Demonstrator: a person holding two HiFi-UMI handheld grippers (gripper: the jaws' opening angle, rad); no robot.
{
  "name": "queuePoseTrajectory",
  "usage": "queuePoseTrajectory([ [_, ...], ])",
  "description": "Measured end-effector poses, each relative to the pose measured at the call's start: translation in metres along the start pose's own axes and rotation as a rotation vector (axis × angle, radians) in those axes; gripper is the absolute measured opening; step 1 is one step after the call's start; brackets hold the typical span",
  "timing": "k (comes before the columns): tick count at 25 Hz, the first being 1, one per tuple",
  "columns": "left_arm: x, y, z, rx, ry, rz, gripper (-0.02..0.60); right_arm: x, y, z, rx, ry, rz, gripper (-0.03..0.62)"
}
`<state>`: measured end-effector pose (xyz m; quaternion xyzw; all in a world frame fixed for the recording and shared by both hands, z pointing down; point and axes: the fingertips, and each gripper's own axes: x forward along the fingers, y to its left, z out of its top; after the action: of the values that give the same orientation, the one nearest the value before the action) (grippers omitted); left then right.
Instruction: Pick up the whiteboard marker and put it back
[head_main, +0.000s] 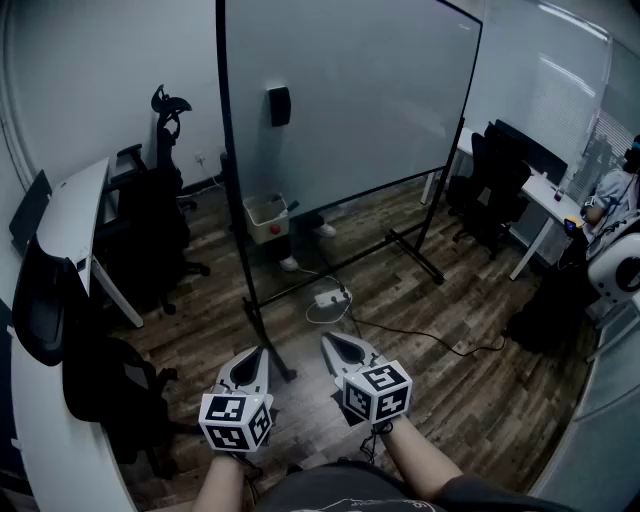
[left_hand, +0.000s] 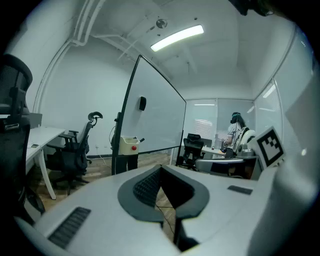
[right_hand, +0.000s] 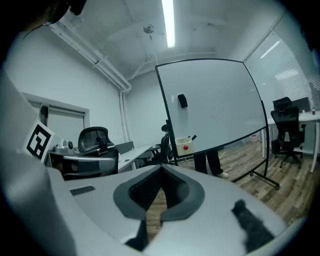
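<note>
A dark whiteboard marker (head_main: 289, 207) sticks out of a small white box (head_main: 265, 216) with a red dot, hung at the lower left of the rolling whiteboard (head_main: 350, 90). The marker (left_hand: 142, 140) and box also show far ahead in the left gripper view, and the marker (right_hand: 193, 137) shows small in the right gripper view. My left gripper (head_main: 255, 352) and right gripper (head_main: 329, 341) are held side by side low in the head view, well short of the board. Both are shut with nothing between the jaws, as the left gripper (left_hand: 160, 168) and right gripper (right_hand: 161, 170) show close up.
A black eraser (head_main: 279, 105) sticks to the board. A person's shoes (head_main: 291, 263) show behind the stand. A power strip (head_main: 330, 297) and cable lie on the wood floor by the stand's foot (head_main: 268, 345). Office chairs (head_main: 150, 230) and a white desk (head_main: 75, 215) are at left; another person (head_main: 615, 190) sits at right.
</note>
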<state>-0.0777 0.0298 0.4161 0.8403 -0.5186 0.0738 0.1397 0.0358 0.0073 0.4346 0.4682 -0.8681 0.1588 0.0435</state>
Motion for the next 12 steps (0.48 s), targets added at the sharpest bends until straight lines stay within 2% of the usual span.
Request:
queuePoseTrajectory([
  [12, -0.002, 0.024, -0.001, -0.019, -0.001, -0.026, 0.012, 0.011, 0.016, 0.0, -0.04, 0.009, -0.018, 0.021],
])
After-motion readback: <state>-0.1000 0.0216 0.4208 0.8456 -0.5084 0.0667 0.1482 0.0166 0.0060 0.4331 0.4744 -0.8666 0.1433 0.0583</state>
